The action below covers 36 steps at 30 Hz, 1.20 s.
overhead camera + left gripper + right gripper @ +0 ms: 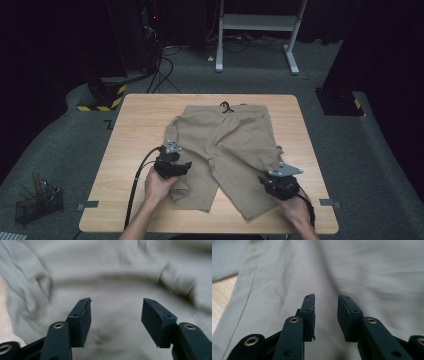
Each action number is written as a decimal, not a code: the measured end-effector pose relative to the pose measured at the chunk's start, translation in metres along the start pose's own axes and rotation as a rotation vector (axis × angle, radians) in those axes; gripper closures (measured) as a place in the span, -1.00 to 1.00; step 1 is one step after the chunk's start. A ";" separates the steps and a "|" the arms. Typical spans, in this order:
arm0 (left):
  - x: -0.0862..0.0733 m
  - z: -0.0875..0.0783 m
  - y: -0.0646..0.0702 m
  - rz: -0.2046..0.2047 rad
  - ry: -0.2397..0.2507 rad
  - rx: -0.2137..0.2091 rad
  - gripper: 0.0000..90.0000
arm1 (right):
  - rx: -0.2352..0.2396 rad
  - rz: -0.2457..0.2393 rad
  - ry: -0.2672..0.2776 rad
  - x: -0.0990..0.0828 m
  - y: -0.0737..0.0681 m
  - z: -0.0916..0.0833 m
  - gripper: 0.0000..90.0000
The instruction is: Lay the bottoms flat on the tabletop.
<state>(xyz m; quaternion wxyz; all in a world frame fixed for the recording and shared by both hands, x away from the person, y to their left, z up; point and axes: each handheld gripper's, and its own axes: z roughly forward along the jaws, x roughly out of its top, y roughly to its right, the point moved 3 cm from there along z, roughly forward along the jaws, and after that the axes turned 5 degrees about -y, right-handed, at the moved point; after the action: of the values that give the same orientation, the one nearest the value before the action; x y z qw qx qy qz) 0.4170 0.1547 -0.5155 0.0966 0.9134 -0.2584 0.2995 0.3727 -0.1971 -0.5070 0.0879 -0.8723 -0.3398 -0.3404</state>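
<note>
Across the middle of the tabletop (pixel 135 125) lie khaki shorts (pixel 225 145), waistband toward the frame's top. Left gripper (pixel 116 317) and right gripper (pixel 326 315) hover over the legs, jaws open, gripping nothing. Best to pinch each hem squarely, then fold evenly.

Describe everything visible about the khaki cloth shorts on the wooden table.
The khaki cloth shorts lie spread flat on the light wooden table, waistband away from the person, a dark drawstring at its middle. The fabric looks soft and creased; the left leg's hem is rumpled. Both legs point toward the person.
</note>
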 end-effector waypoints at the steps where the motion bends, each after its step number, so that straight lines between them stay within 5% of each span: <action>1: -0.004 0.004 0.000 0.014 -0.017 0.010 -0.01 | 0.025 0.002 -0.031 0.002 -0.002 0.011 0.48; 4: -0.015 0.008 -0.005 0.030 -0.050 0.030 0.21 | 0.064 0.013 -0.091 0.004 -0.004 0.037 0.57; 8: -0.027 -0.005 -0.008 0.072 -0.083 0.026 0.63 | 0.088 -0.018 -0.096 0.002 -0.008 0.035 0.94; 11: -0.040 -0.017 -0.014 0.100 -0.121 0.028 0.88 | 0.118 -0.051 -0.108 -0.005 -0.015 0.027 0.98; 14: -0.053 -0.030 -0.028 0.069 -0.144 0.014 0.89 | 0.145 -0.053 -0.128 -0.011 -0.020 0.019 0.98; 18: -0.064 -0.048 -0.046 -0.012 -0.099 0.017 0.67 | 0.164 -0.053 -0.137 -0.012 -0.023 0.015 0.91; 22: -0.060 -0.055 -0.058 -0.088 -0.038 0.091 0.16 | 0.115 -0.008 0.013 0.009 -0.015 0.005 0.51; 25: -0.051 -0.054 -0.067 -0.124 -0.013 0.170 -0.03 | -0.027 0.011 0.095 0.032 0.001 0.005 0.37; 26: -0.049 -0.053 -0.070 -0.138 -0.023 0.179 -0.07 | -0.068 0.020 0.084 0.036 0.008 0.010 0.35; 30: -0.051 -0.045 -0.078 -0.130 -0.131 0.169 -0.09 | -0.087 0.075 0.013 0.037 0.024 0.031 0.32; 33: -0.060 -0.041 -0.082 -0.123 -0.201 0.132 0.17 | -0.088 0.074 -0.013 0.031 0.026 0.038 0.35; 36: -0.065 -0.045 -0.088 -0.135 -0.203 0.093 0.60 | -0.081 0.066 -0.059 0.023 0.031 0.044 0.58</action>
<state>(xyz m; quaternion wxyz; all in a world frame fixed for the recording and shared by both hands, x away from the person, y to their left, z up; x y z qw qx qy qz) 0.3968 0.2714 -0.5202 0.0477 0.9577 -0.1907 0.2100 0.4288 -0.1910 -0.5225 0.0535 -0.8955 -0.2991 -0.3251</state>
